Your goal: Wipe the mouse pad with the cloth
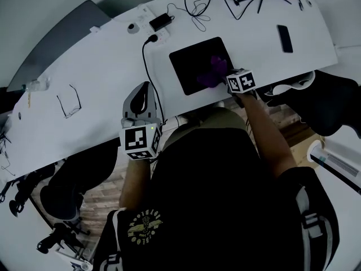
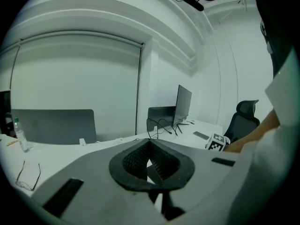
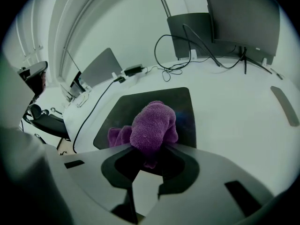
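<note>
1. One mouse pad (image 1: 202, 65) sits on the white surface (image 1: 101, 66). It is dark, square and lying flat, and everything else is placed from it.
2. One cloth (image 1: 213, 72), purple and bunched up, rests on the pad, toward its near right part. The right gripper view shows it heaped on the dark mat.
3. Two tongs are in play. The right tongs (image 1: 225, 75) are over the pad's near right edge, clamped on the cloth. In their own view the purple wad fills the gap between the jaws.
4. The left tongs (image 1: 144, 92) are off to the pad's left, by the near edge of the surface and clear of the pad. Their jaws are closed together with nothing between them.
5. One phone (image 1: 285, 38) lies face down to the pad's right, well apart from it.
6. One pair of glasses (image 1: 69, 101) lies far to the pad's left, beyond the left tongs.
7. One black cable (image 1: 148, 66) runs just beside the pad's left edge, up to a plug beyond the pad's far left corner.
8. One monitor (image 3: 239, 18) stands beyond the pad's far side, with loose wires trailing near it.
</note>
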The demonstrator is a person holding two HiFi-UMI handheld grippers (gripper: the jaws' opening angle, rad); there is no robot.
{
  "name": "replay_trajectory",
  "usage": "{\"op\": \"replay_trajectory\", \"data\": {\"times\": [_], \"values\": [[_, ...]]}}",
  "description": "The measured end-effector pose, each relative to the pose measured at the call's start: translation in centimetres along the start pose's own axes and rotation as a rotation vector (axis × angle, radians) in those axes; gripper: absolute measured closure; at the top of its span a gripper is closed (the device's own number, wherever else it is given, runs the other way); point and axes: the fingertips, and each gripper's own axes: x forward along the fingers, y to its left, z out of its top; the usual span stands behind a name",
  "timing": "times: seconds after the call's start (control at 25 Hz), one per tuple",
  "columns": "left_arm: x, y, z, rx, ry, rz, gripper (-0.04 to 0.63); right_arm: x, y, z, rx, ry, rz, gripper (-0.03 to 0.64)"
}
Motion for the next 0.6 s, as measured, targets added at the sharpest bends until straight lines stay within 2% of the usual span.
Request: {"op": "replay_trajectory", "data": {"times": [0.4,0.48,0.6], "values": [[3.5,-3.9,4.3,0.046,-0.022,0.048,0.593,-3.0,-5.5,-0.1,-0.059,0.041,-0.008,0.535],[3.8,-4.3,5.9,0.058,-0.039,0.065,0.592,-4.8,-5.0,1.0,-0.096,0.012,0.028,0.535],[4.1,-4.9,8.4,0.071,-0.080,0.096,0.592,-8.7,-2.6,4.5,-0.172,-0.112,0.127,0.535]]}}
